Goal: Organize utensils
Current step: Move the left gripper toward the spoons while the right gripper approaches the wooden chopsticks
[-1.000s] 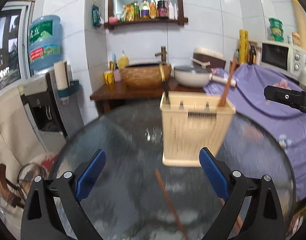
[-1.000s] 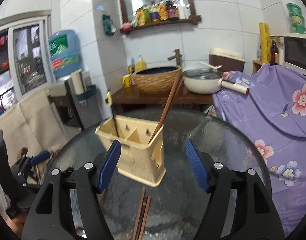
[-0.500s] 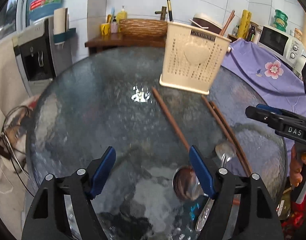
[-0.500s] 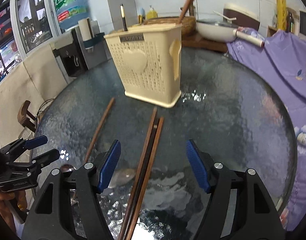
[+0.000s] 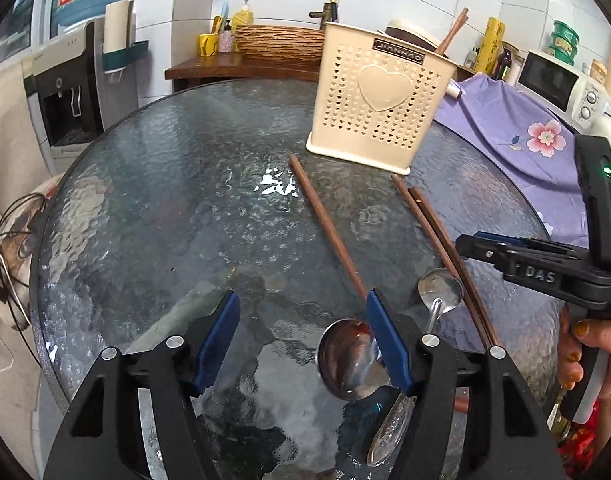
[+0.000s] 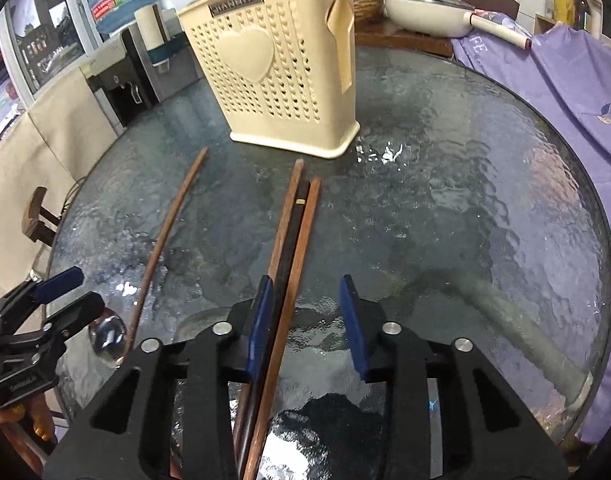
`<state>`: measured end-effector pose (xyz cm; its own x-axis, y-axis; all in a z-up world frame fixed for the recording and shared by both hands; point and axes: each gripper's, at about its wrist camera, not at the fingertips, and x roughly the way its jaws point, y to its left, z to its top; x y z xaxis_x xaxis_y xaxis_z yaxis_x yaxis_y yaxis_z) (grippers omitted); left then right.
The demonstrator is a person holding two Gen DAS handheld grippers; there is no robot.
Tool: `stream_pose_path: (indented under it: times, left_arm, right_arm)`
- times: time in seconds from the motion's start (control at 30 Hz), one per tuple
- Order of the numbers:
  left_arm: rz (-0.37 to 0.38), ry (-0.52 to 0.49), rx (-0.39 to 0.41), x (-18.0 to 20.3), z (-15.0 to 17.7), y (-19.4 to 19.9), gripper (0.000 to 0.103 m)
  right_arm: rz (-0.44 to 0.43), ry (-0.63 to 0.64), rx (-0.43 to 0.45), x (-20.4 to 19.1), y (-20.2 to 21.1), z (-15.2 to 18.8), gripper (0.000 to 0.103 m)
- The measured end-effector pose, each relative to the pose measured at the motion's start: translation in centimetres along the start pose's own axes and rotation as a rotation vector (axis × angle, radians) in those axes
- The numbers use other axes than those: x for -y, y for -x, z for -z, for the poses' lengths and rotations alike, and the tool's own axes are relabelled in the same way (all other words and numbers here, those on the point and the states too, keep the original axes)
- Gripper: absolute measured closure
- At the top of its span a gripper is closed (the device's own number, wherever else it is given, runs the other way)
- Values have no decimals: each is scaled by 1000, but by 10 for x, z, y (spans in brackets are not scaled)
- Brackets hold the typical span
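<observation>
A cream perforated utensil holder (image 5: 369,100) (image 6: 277,68) stands on the round glass table (image 5: 145,208), with chopsticks sticking out of it. One brown chopstick (image 5: 325,224) (image 6: 169,232) lies alone. A bundle of chopsticks (image 6: 293,232) (image 5: 437,232) lies beside it. My left gripper (image 5: 303,340) (image 6: 85,292) hovers low with jaws closing; a large metal spoon (image 5: 351,360) lies against its right finger. A smaller spoon (image 5: 439,292) lies to the right. My right gripper (image 6: 307,320) (image 5: 477,246) is closing, with the bundle by its left finger and the right pad clear.
A purple flowered cloth (image 6: 565,80) drapes over the table's right side. Behind stand a wooden counter with a woven basin (image 5: 281,44), a white pan (image 6: 425,16), a microwave (image 5: 557,84) and a water dispenser (image 5: 69,92). A person's hand (image 5: 585,344) holds the right gripper.
Both grippers have come down toward the table and tipped downward, so the chopsticks and spoons now show. Both pairs of jaws have narrowed, the right one most in the last half second.
</observation>
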<state>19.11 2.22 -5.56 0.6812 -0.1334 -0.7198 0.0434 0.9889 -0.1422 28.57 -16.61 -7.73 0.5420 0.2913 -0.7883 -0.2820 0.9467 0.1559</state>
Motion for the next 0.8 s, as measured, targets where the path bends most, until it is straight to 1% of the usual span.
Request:
stream_pose_path:
  times: [0.17,0.3,0.37,0.43,0.53,0.57,0.67,0.73,0.8]
  left_arm:
    - [-1,-15,-5,3,-6,-5,40]
    - [-3,-24,-12,4,-11,-10,40]
    - [1,-26,-20,5,-13,-13,40]
    - [7,-40,-34,6,-18,-18,40]
    - [-6,-57,-50,7,-34,-29,40]
    - [-4,-57,-60,7,-39,-33,43]
    - [-2,-42,-114,3,-59,-51,48]
    - [-55,-50,-126,3,-72,-65,51]
    - [-71,-45,-134,2,-81,-74,54]
  right_arm:
    - [13,-11,-22,3,-10,-3,73]
    - [63,27,-39,0,-15,-11,74]
    - [81,40,-45,0,-17,-14,77]
    - [83,47,-55,2,-19,-19,77]
    - [66,29,-77,4,-26,-30,77]
    - [64,18,-84,5,-28,-34,79]
    - [69,13,-101,5,-36,-46,81]
    - [77,10,-106,5,-39,-50,82]
    - [85,3,-108,4,-43,-54,82]
